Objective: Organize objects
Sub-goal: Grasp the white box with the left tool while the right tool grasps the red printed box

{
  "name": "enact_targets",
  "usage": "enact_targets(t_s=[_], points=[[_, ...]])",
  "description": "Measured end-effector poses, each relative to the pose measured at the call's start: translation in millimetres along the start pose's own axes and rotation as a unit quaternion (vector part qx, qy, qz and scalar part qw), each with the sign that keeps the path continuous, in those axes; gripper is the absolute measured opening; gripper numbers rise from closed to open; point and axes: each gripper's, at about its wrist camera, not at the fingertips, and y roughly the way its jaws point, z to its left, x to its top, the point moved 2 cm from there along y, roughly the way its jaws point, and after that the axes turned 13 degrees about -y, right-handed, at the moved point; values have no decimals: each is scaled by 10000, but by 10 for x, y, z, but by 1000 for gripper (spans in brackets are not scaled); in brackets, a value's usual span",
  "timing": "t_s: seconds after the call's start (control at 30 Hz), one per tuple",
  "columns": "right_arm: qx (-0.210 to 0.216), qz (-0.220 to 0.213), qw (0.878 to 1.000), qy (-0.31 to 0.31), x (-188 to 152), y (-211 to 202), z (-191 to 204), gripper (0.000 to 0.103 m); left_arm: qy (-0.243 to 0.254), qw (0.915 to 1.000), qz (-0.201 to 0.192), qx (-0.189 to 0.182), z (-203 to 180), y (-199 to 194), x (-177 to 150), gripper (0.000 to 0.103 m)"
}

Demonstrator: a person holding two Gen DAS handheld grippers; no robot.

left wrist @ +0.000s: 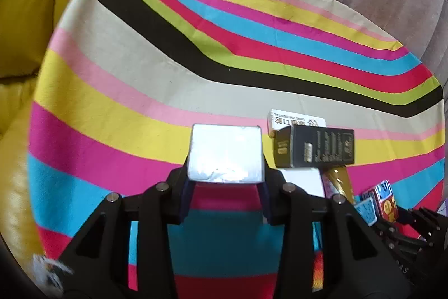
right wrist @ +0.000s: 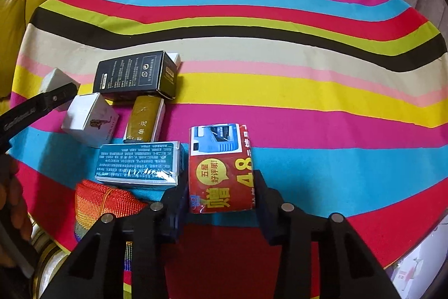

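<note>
The round table wears a striped cloth (right wrist: 280,102), matt and a bit creased. The yellow sofa (left wrist: 25,18) looks like shiny leather. The small white cardboard box (left wrist: 225,153) has a glossy top. The teal box (right wrist: 138,163) is wrapped in shiny clear plastic. The black cardboard box (right wrist: 134,73) looks smooth.

The desk (right wrist: 280,102) is round and covered with a striped multicoloured cloth. Lying on it in a cluster: a black box (right wrist: 134,74), a white box (right wrist: 89,119), a gold box (right wrist: 144,118), a teal box (right wrist: 140,163) and a red mesh pouch (right wrist: 103,201).
</note>
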Motion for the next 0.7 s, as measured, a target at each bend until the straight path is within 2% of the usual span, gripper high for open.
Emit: enact_targets(t_s=[0.5,0.7], points=[[-139,-534,9984,95,-246,-476,-122,42,170,9995,-210,-175,-361,-628,-424,44],[-173,-622,9976,266,-450,-681,-241,42,374,9983,-226,-394,-616,-819,-596,44]])
